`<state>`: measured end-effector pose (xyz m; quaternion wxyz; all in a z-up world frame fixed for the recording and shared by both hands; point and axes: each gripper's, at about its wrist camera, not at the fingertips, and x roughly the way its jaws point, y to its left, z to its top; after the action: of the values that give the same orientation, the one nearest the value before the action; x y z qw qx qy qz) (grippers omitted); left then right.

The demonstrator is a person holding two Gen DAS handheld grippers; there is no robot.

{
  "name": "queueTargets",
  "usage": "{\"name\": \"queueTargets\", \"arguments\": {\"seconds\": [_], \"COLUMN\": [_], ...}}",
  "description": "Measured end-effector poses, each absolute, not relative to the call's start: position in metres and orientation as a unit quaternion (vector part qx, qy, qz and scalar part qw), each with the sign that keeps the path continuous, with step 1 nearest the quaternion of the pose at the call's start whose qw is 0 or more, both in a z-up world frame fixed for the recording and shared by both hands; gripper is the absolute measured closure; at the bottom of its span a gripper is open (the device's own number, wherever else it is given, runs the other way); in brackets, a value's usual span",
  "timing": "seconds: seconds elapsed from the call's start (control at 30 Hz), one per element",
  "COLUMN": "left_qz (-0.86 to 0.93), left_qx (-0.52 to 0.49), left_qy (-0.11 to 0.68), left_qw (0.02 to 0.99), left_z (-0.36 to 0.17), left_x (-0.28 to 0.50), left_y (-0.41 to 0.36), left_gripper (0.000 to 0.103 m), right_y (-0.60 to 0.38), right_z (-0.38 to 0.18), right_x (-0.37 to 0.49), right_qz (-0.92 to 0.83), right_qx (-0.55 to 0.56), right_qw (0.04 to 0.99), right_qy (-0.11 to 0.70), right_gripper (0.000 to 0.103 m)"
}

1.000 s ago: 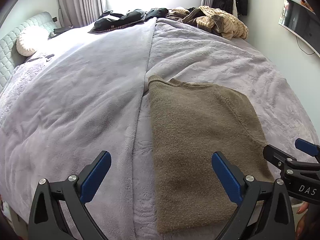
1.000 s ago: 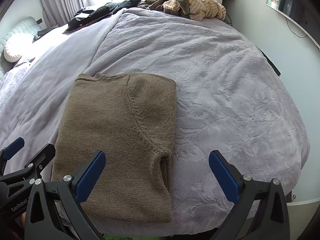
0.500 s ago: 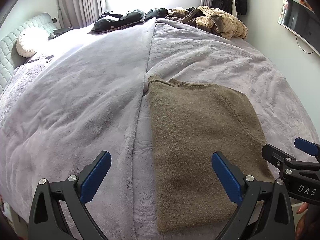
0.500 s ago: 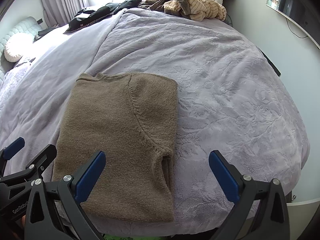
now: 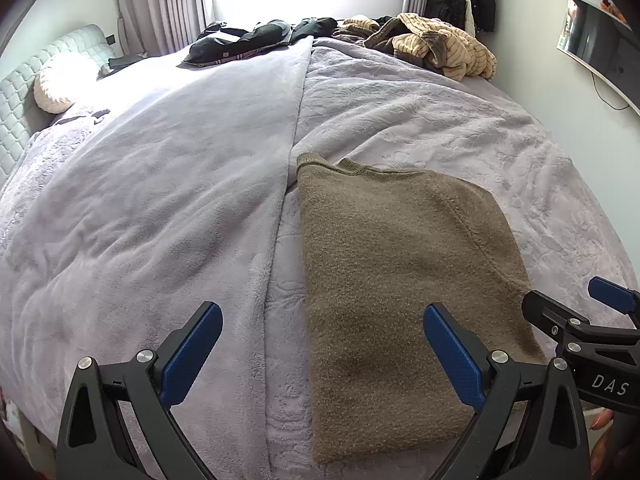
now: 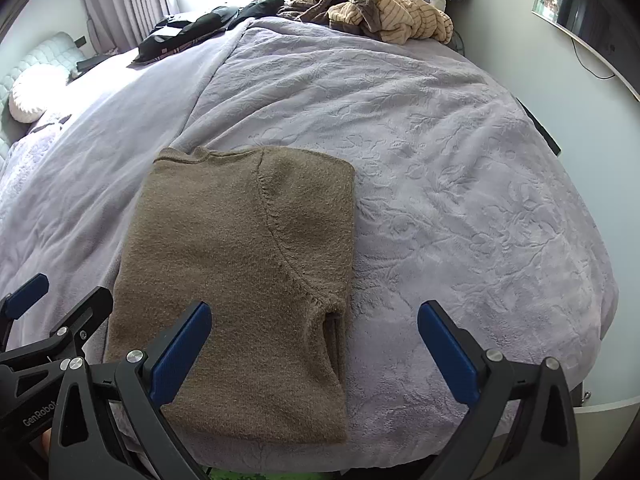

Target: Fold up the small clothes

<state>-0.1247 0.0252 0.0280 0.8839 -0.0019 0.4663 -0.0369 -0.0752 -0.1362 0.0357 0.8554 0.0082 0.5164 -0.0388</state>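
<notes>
Both grippers held above near edge of bed, jaws spread wide, nothing gripped. Left gripper [image 5: 320,356] over sweater's left edge and seam between blankets. Right gripper [image 6: 316,352] over sweater's right edge. Brown sweater [image 6: 240,272] folded into long rectangle, flat on lilac blanket [image 6: 460,184], collar away from grippers. Heap of beige striped clothes [image 5: 440,46] and dark garments [image 5: 248,38] at far side of bed.
</notes>
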Motion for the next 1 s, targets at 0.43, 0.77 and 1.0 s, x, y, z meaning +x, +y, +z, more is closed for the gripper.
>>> {"name": "queueTargets", "arguments": {"seconds": [0.43, 0.77, 1.0], "left_qz": [-0.034, -0.034, -0.033], "left_qx": [-0.001, 0.001, -0.001], "left_qy": [0.467, 0.465, 0.463], "left_qw": [0.884, 0.885, 0.886], "left_z": [0.0276, 0.0271, 0.0264], "left_x": [-0.1264, -0.1257, -0.1252], "left_y": [0.0249, 0.0274, 0.0316], "left_gripper": [0.002, 0.002, 0.002], "right_y": [-0.1368, -0.1336, -0.1340], "right_z": [0.0351, 0.0363, 0.0352], "right_x": [-0.0764, -0.0787, -0.0791], "right_qz": [-0.039, -0.039, -0.040], "right_qx": [0.008, 0.011, 0.011], "right_qw": [0.856, 0.855, 0.855], "right_qy": [0.516, 0.518, 0.517], "right_gripper": [0.000, 0.000, 0.000]}}
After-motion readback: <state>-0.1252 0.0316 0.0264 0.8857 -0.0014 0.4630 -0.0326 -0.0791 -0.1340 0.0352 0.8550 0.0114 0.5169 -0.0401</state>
